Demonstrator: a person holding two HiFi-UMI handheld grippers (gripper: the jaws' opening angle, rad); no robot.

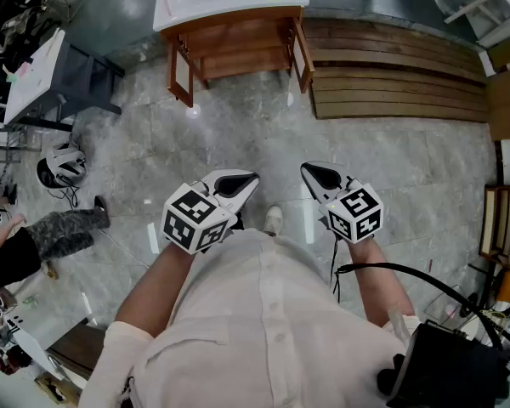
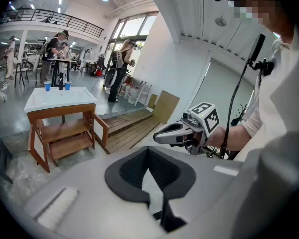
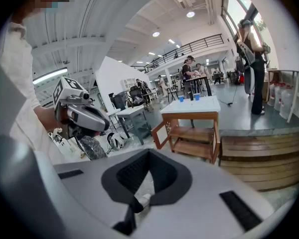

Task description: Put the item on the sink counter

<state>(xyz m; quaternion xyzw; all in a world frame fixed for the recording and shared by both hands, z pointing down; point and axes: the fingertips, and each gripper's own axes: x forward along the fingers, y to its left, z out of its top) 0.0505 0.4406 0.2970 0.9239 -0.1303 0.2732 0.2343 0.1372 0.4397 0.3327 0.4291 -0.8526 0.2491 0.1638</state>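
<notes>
While both tools hang close in front of the person's shirt, neither carries anything: the left tool (image 1: 245, 182) has its jaws pressed together on nothing, and the right tool (image 1: 313, 173) is clenched likewise, with only floor showing past its pads. I cannot pick out the item to be placed in any view (two blue cups (image 2: 48, 85) already stand on the counter top, but whether either is the item I cannot tell). The sink counter (image 1: 178, 7) stands well apart from the person, across stone floor, with a wooden platform (image 1: 391, 75) just beside it. The likeliest failure, as I judge it, is walking to the counter empty-handed, since the item must be found and gripped first. A low approach later could knock over the cups, and the platform's edge could catch a foot
</notes>
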